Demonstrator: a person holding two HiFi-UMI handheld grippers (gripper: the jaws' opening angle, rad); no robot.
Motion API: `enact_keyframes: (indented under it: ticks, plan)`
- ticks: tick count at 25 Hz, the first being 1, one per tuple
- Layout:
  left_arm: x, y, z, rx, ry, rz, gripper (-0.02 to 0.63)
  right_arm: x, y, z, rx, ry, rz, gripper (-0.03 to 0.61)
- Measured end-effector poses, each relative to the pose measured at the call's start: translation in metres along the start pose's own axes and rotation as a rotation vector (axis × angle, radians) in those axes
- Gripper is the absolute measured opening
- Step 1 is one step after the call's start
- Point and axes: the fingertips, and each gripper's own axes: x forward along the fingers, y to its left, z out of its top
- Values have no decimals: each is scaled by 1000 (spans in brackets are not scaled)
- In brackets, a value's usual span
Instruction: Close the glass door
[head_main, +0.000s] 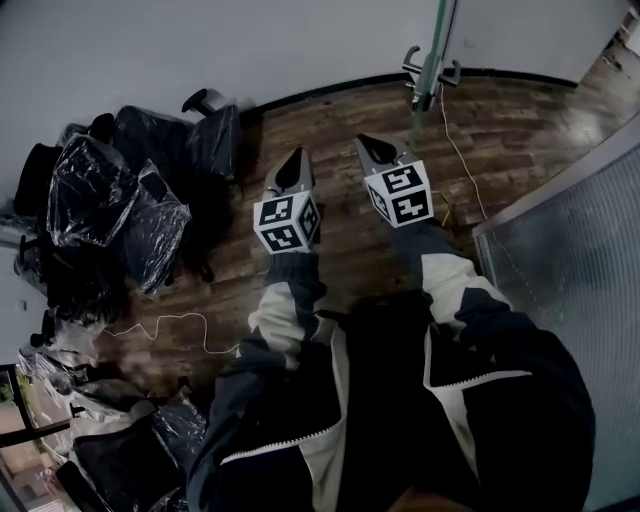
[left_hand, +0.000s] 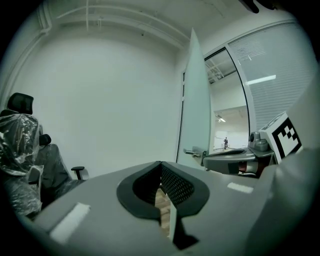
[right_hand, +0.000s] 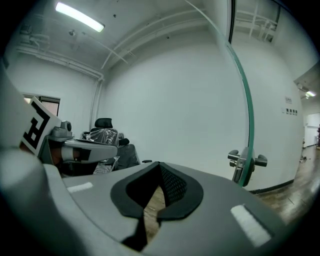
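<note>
**Head view.** One green-edged glass door (head_main: 432, 50) stands open, seen edge-on in the upper right of centre. Its long axis is upright, and one pair of silver metal lever handles (head_main: 430, 72) sticks out to either side. The grey left gripper (head_main: 292, 170) and the grey right gripper (head_main: 378, 152) point up the frame over the dark wooden floor (head_main: 330, 120). Neither touches the door. The right gripper is the nearer, with the door edge just up and right of its tips. Several plastic-wrapped black office chairs (head_main: 110, 200) fill the left, too bundled to count. One frosted partition (head_main: 570, 250) sits at the right.

**Left gripper view.** The left gripper (left_hand: 161, 170) has its fingers closed tip to tip on nothing. The glass door (left_hand: 196, 100) rises right of centre, its lever handle (left_hand: 192, 151) well beyond the tips. The right gripper (left_hand: 235, 160) lies between them.

**Right gripper view.** The right gripper (right_hand: 159, 170) likewise has closed, empty fingers. The door edge (right_hand: 247, 110) and handle (right_hand: 246, 161) stand ahead to the right, so reaching the handle probably means moving forward and rightward.
</note>
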Motion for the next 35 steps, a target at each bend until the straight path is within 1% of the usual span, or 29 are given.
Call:
enact_keyframes:
  ticks: [4, 7, 10, 13, 16, 18, 23, 28, 32, 35]
  plan:
    - [34, 19, 1, -4, 7, 9, 0, 34, -17, 5, 0, -4, 3, 5]
    - [59, 34, 5, -3, -5, -6, 0, 60, -27, 7, -2, -6, -11, 5]
    - [88, 55, 11, -1, -13, -42, 0, 91, -36, 12, 1, -5, -44, 5]
    - [117, 82, 27, 8, -28, -74, 0, 127, -46, 26, 2, -8, -83, 5]
    - [142, 109, 42, 60, -33, -119, 0, 162, -46, 44, 6, -13, -118, 5]
    - [158, 129, 47, 75, -24, -151, 0, 187, -42, 56, 13, -20, -137, 5]
    - [198, 183, 62, 64, -32, -185, 0, 248, -49, 70, 23, -11, -178, 5]
    - [241, 233, 63, 11, -17, -188, 0, 306, -66, 76, 24, 32, -198, 5]
    - [263, 248, 57, -16, -7, -183, 0, 333, -76, 74, 15, 51, -192, 5]
    - [292, 251, 57, -19, 6, -179, 0, 358, -100, 76, 16, 61, -186, 5]
